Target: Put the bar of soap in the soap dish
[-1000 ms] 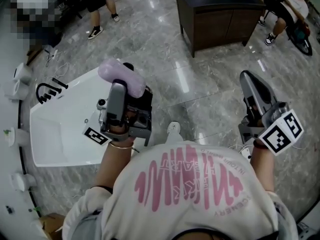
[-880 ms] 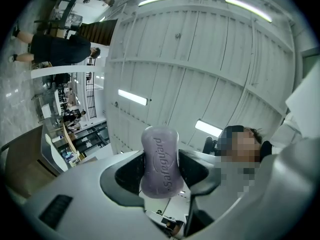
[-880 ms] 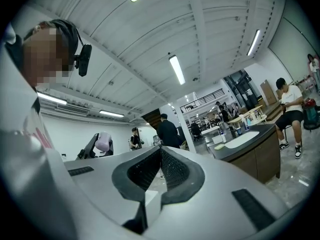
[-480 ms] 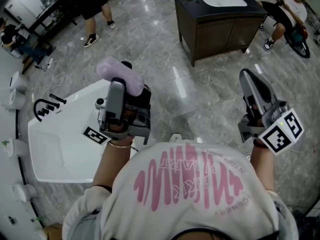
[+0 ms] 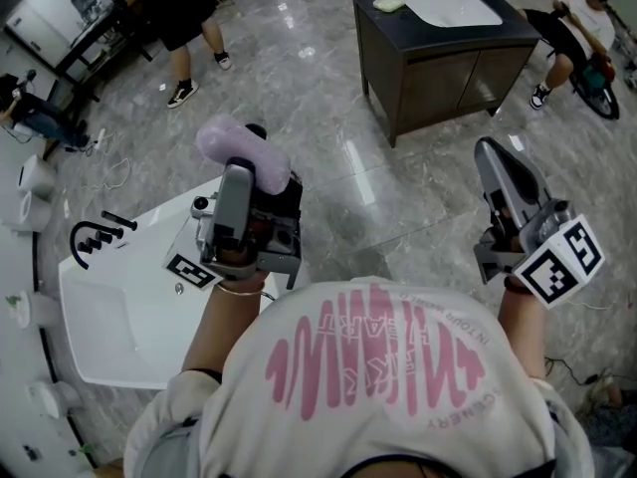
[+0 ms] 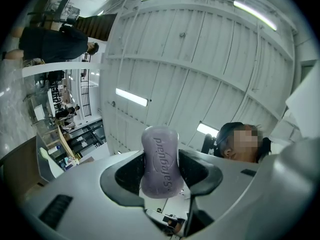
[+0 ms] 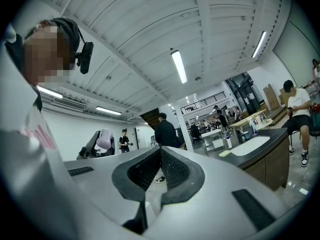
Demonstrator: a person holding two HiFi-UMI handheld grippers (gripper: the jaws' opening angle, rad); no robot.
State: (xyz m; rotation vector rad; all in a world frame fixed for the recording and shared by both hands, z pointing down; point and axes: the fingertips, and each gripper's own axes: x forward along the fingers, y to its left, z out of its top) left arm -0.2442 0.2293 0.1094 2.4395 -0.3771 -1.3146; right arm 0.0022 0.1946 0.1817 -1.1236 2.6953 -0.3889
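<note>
A lilac soap bar (image 5: 237,149) stands upright in my left gripper (image 5: 247,167), which is shut on it and points up at the ceiling. In the left gripper view the soap bar (image 6: 161,161) fills the gap between the jaws. My right gripper (image 5: 490,155) is held at the right, also raised, jaws shut with nothing between them (image 7: 160,151). A pale green soap dish (image 5: 388,2) lies on the dark vanity's counter (image 5: 378,23), far ahead of both grippers and left of the white sink (image 5: 453,8). The right gripper view also shows the soap dish (image 7: 225,153).
A white tub-like basin (image 5: 119,297) with a black faucet (image 5: 95,235) stands on the floor below my left gripper. Glossy marble floor (image 5: 328,118) lies between me and the vanity. A person (image 5: 184,8) stands at the back left, another (image 5: 582,18) sits right of the vanity.
The head view has shifted so that the vanity and its sink show more fully; the white basin has slid lower left. Both grippers keep their pose, the soap still held.
</note>
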